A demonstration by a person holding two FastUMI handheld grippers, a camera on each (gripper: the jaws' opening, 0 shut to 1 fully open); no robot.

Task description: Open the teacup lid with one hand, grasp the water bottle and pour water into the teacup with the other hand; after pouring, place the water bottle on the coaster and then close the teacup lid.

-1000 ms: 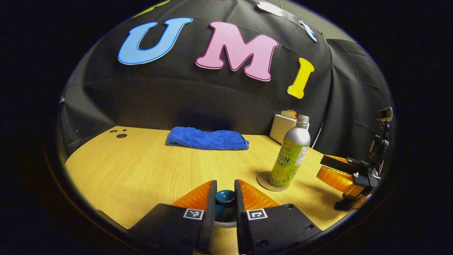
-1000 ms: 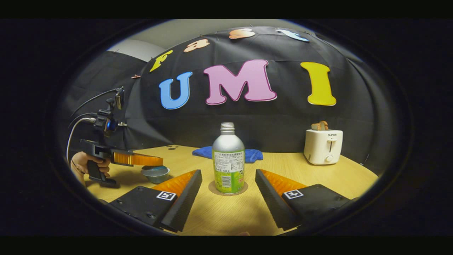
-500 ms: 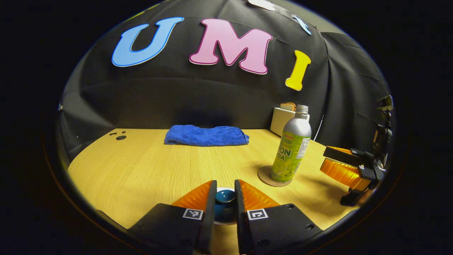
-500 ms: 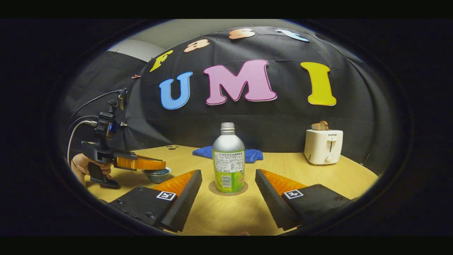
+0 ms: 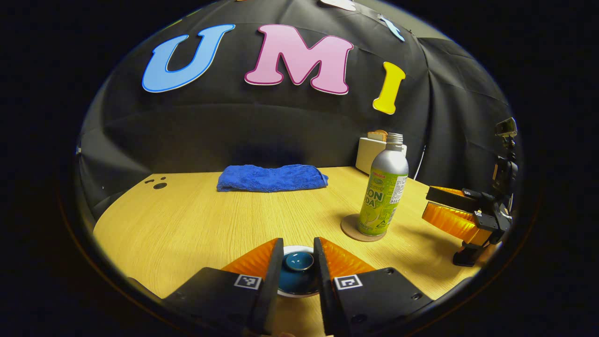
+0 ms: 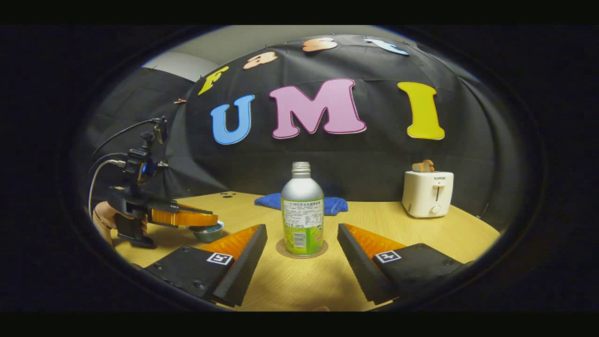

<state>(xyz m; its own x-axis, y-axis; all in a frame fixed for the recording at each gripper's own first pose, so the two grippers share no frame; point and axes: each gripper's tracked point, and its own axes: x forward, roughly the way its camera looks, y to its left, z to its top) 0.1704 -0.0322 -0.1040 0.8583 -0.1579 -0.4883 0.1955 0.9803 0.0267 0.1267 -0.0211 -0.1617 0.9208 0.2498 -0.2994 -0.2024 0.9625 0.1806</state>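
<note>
Lid (image 5: pixel 298 263) knob being straddled by left tool (image 5: pixel 296 271), fingers narrowly apart, contact not clear; lid sitting on teacup (image 6: pixel 207 230) at tabletop (image 5: pixel 196 220) near edge. Right tool (image 6: pixel 302 260) wide open, empty, facing water bottle (image 6: pixel 302 210) standing on coaster (image 6: pixel 323 250). Risk being judged: knob slipping if released tilted; bottle toppling on off-centre grasp.

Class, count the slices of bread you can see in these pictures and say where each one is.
1: bread sticks out of the toaster's slot, at the table's back right, behind the bottle in the left gripper view. More may sit hidden inside.
</note>
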